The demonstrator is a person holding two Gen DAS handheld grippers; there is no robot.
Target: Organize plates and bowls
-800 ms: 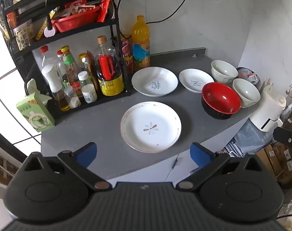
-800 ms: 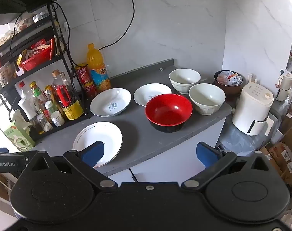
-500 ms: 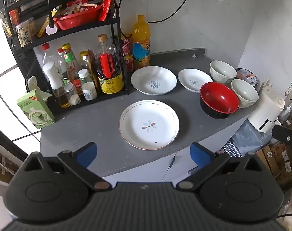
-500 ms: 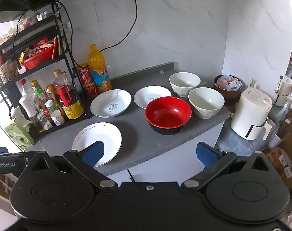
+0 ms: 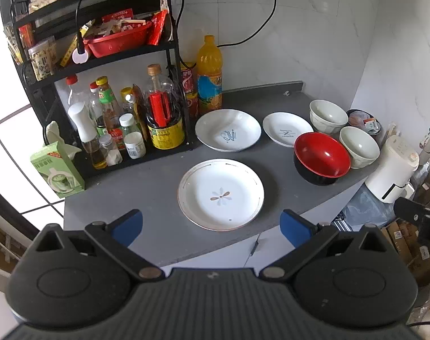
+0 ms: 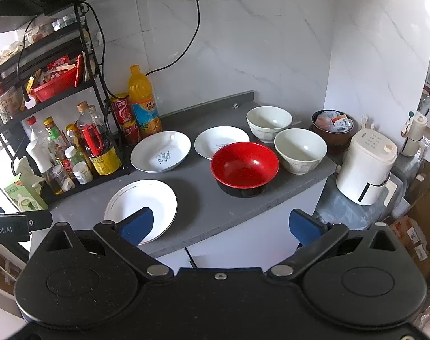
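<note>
Both views now sit seemingly farther from the flower plate (image 5: 220,194); dishes unmoved.

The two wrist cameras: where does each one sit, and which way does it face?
Left wrist: on the left gripper, above the counter's front edge, facing the flower plate; its open blue fingers show.
Right wrist: on the right gripper, further right, facing the red bowl; its open fingers show.
Shared: all plates, all bowls, the rack.
</note>
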